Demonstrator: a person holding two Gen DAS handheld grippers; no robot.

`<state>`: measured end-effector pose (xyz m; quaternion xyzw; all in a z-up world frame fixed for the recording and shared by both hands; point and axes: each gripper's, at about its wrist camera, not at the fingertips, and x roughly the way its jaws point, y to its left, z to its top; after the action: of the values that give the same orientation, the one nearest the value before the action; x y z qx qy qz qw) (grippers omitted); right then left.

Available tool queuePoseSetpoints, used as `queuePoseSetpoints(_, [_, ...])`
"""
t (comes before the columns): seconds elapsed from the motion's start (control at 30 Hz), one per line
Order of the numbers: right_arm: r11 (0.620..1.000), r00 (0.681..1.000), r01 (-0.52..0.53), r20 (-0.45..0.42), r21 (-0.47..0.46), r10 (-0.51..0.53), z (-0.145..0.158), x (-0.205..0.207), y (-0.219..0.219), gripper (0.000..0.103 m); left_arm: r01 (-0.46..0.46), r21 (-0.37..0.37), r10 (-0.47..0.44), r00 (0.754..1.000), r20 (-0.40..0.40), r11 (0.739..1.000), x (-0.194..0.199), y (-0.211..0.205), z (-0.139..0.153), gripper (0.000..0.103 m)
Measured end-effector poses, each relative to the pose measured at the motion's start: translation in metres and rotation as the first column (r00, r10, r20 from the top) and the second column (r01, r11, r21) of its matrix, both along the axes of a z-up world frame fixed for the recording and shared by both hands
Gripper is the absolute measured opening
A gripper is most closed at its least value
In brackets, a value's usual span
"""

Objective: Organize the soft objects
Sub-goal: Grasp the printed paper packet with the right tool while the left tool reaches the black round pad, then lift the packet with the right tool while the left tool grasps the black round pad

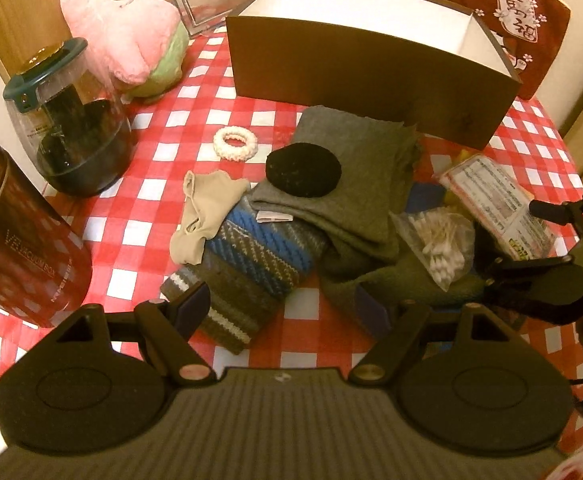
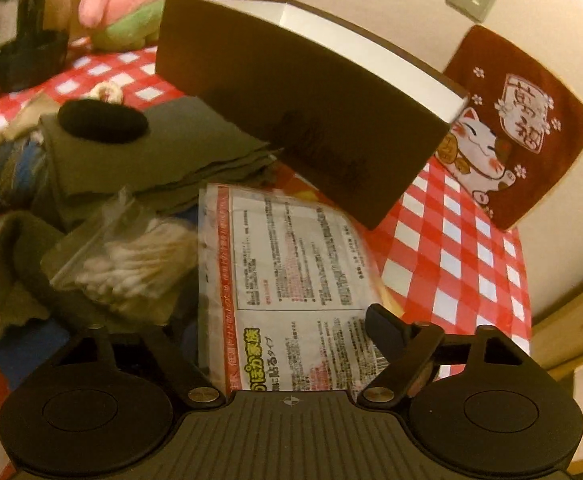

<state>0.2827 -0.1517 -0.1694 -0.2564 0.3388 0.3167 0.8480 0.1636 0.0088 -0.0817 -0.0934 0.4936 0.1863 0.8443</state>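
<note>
A pile of soft things lies on the red checked tablecloth (image 1: 163,148): a striped knit piece (image 1: 247,272), a folded grey cloth (image 1: 355,184) with a black round pad (image 1: 303,174) on it, a beige thin sock (image 1: 199,204) and a white scrunchie (image 1: 233,143). A brown box (image 1: 371,76) with a white inside stands open behind them. My left gripper (image 1: 287,308) is open above the striped knit piece. My right gripper (image 2: 275,328) is open over a printed packet (image 2: 291,272), beside a bag of cotton swabs (image 2: 131,264). The right gripper also shows in the left wrist view (image 1: 551,232).
A pink and green plush toy (image 1: 131,40) sits at the back left. A clear jar with a dark lid (image 1: 71,128) and a dark red canister (image 1: 19,240) stand at the left. A red lucky-cat cushion (image 2: 515,128) leans on the wall at the right.
</note>
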Motion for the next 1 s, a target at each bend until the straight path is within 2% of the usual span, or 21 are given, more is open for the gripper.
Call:
queuePoseSetpoints(0.13, [0.991, 0.993, 0.064, -0.107, 0.121, -0.051, 0.015, 0.019, -0.022, 0.063, -0.007, 0.0, 0.007, 1.0, -0.001, 1.0, 0.004, -0.001, -0.001, 0.078])
queuePoseSetpoints(0.23, [0.957, 0.962, 0.157, -0.258, 0.242, -0.092, 0.025, 0.04, -0.046, 0.057, -0.008, 0.005, 0.008, 1.0, 0.0, 1.0, 0.008, -0.003, 0.0, 0.078])
queuePoseSetpoints(0.33, [0.919, 0.93, 0.225, -0.352, 0.324, -0.104, 0.034, 0.053, -0.065, 0.043, -0.005, 0.009, 0.005, 1.0, 0.004, 1.0, 0.011, -0.005, 0.001, 0.077])
queuePoseSetpoints(0.43, [0.9, 0.917, 0.262, -0.379, 0.348, -0.12, 0.042, 0.059, -0.077, 0.028, -0.003, 0.013, 0.003, 1.0, 0.004, 1.0, 0.014, -0.007, 0.002, 0.077])
queuePoseSetpoints(0.5, [0.9, 0.918, 0.275, -0.37, 0.339, -0.141, 0.044, 0.062, -0.083, 0.012, -0.002, 0.017, 0.002, 1.0, 0.006, 1.0, 0.016, -0.008, 0.003, 0.077])
queuePoseSetpoints(0.57, [0.902, 0.919, 0.283, -0.362, 0.325, -0.158, 0.044, 0.066, -0.089, 0.004, 0.005, 0.028, -0.005, 1.0, 0.009, 1.0, 0.017, -0.01, 0.004, 0.077])
queuePoseSetpoints(0.77, [0.913, 0.935, 0.266, -0.313, 0.309, -0.166, 0.044, 0.066, -0.095, 0.003, 0.04, 0.059, -0.041, 0.999, 0.021, 0.997, 0.027, -0.01, 0.005, 0.073])
queuePoseSetpoints(1.0, [0.904, 0.936, 0.281, -0.299, 0.323, -0.185, 0.056, 0.061, -0.095, 0.003, 0.152, 0.1, -0.157, 0.987, 0.045, 0.983, 0.053, 0.002, 0.0, 0.073])
